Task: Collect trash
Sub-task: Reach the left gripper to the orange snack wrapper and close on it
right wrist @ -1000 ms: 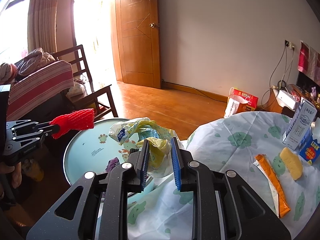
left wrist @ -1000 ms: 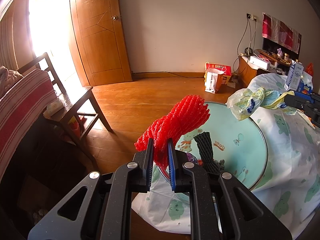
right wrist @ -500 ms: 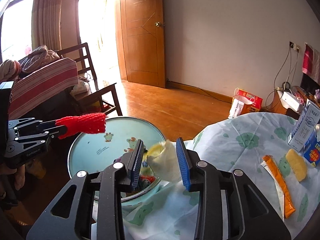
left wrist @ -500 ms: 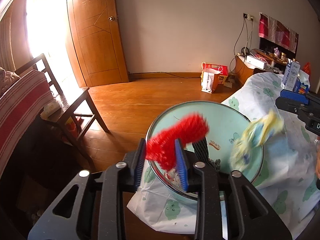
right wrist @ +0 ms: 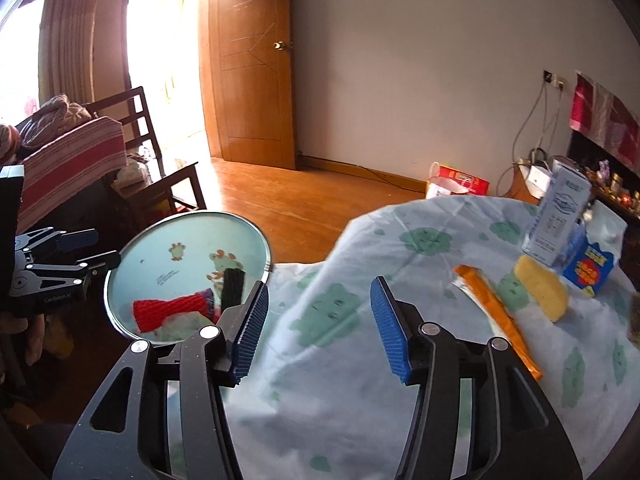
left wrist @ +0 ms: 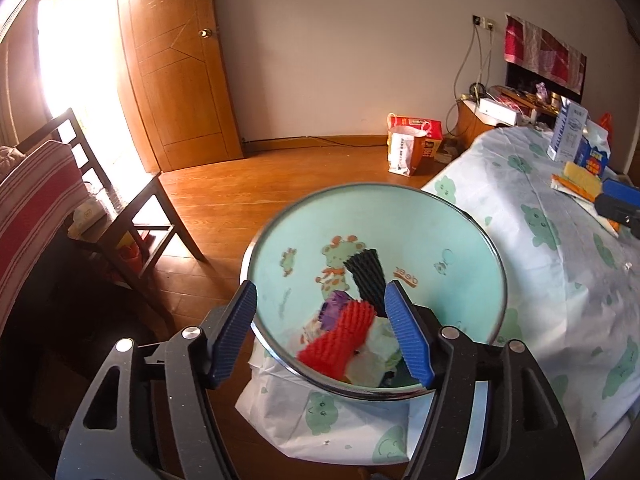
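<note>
A mint-green basin (left wrist: 440, 248) with a steel rim stands at the table's edge. In it lie a red foam net (left wrist: 340, 340), a black foam net (left wrist: 366, 276), a purple wrapper and a crumpled pale plastic bag (left wrist: 380, 344). My left gripper (left wrist: 322, 296) hovers over the basin's near rim. Its jaws are opening, and the red net lies loose below them, touching neither pad. My right gripper (right wrist: 320, 288) is over the printed tablecloth (right wrist: 344, 380), jaws opening with nothing between them. An orange wrapper (right wrist: 496, 312) and a yellow wedge (right wrist: 540, 292) lie to its right.
A milk carton (right wrist: 560, 216) and a blue box (right wrist: 588, 268) stand at the table's far right. A dark wooden chair (left wrist: 132, 216) and a striped cushion (left wrist: 36, 204) are left of the basin. A paper bag (left wrist: 404, 148) sits on the wood floor near the wall.
Both grippers went from shut to open. The red net fell from the left one and the plastic bag from the right one into the basin. The right gripper swung right over the tablecloth.
</note>
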Available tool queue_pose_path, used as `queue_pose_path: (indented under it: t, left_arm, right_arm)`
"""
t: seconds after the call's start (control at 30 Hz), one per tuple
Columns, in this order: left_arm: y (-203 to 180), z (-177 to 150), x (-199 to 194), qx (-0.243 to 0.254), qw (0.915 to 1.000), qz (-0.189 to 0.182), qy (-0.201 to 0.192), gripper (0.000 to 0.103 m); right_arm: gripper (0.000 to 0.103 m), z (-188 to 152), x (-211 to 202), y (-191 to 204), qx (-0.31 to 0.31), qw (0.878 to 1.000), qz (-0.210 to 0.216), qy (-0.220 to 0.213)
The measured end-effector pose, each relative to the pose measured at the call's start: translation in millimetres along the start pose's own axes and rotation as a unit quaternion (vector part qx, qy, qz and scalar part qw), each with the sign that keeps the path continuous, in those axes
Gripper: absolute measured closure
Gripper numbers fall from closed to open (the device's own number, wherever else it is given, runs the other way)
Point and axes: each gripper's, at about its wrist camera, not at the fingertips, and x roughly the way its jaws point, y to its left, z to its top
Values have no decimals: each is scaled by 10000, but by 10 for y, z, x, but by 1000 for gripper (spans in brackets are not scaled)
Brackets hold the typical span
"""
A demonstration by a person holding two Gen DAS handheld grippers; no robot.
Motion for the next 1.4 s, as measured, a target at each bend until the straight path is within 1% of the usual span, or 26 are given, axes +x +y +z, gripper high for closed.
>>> queue_pose_path:
  t: [0.1,0.13,0.2,0.23,0.33,0.47,0.53,0.57,0.6,0.63,0.73,0.8,0.83,0.9,0.97,1.0,1.03,1.07,1.13,1.17,1.23,1.27,1.33,1.4]
  left_arm:
    - [-196,-15,53,165,9998,-104,52,36]
    - [-247,-13,67,204,9997,-129,60,35]
    - [-352,0,101,271,9994,-187,69,35]
    - [-404,18,117,289,9993,-223,60,35]
    - [-516,72,141,311,9992,-266,6,34]
    - [-593,148,147,277,9991,-312,-59,32]
    - [-662,183,142,315,9988,-356,-82,31]
    - [-709,205,139,321,9986,-406,-94,30]
    - [-750,222,134,327,9984,-444,-108,27]
    - [-809,239,126,347,9982,-476,-132,24]
    - [-986,285,124,446,9972,-567,-177,23]
    - [-1062,303,141,476,9969,-598,-176,23]
    - [-1097,310,155,490,9969,-599,-157,23]
    - [-1128,310,158,506,9968,-593,-150,23]
    - [-1133,302,149,518,9969,-574,-144,20]
    - [-1133,305,147,507,9971,-556,-152,17]
    - [-1134,308,144,484,9972,-538,-158,16]
    - [-1145,316,145,465,9973,-548,-148,16]
    - [-1199,337,134,465,9971,-580,-153,16]
    - [-1223,343,127,479,9969,-599,-164,16]
    - [-1312,371,99,525,9962,-673,-196,16]
    - [-1356,380,87,550,9958,-703,-211,16]
    - [-1471,404,71,603,9948,-785,-234,16]
    - [-1631,433,58,674,9934,-890,-251,16]
  right_arm:
    - [48,-125,-80,-333,321,9984,-447,95]
    - [48,-182,-123,-535,583,9962,-636,127]
    - [48,-231,-153,-711,816,9936,-766,171]
    - [48,-253,-152,-812,918,9915,-883,264]
    - [48,-273,-125,-933,972,9901,-951,359]
    - [48,-293,-141,-1013,974,9898,-972,360]
    - [48,-285,-240,-1094,1092,9885,-1029,207]
    - [48,-270,-213,-1143,1113,9880,-1057,187]
    - [48,-264,-206,-1180,1121,9872,-1124,171]
    - [47,-275,-251,-1245,1135,9849,-1295,151]
    - [39,-301,-210,-1396,1231,9758,-1778,336]
    - [36,-306,-143,-1455,1295,9718,-1895,544]
    - [35,-348,-65,-1480,1322,9697,-1907,759]
    - [35,-355,16,-1463,1270,9697,-1860,949]
    - [35,-362,96,-1335,1116,9738,-1683,1047]
    - [35,-367,100,-1263,1062,9764,-1567,1037]
    - [35,-354,113,-1203,1042,9789,-1438,1011]
    - [34,-318,144,-1047,1020,9841,-1062,991]
    - [34,-307,146,-957,993,9870,-843,946]
    - [34,-290,114,-895,956,9889,-757,854]
    - [34,-268,26,-889,950,9902,-745,702]
    - [33,-275,-59,-946,960,9901,-829,602]
    - [32,-316,-192,-1095,945,9883,-1095,483]
    - [32,-431,-355,-1378,1012,9827,-1500,399]
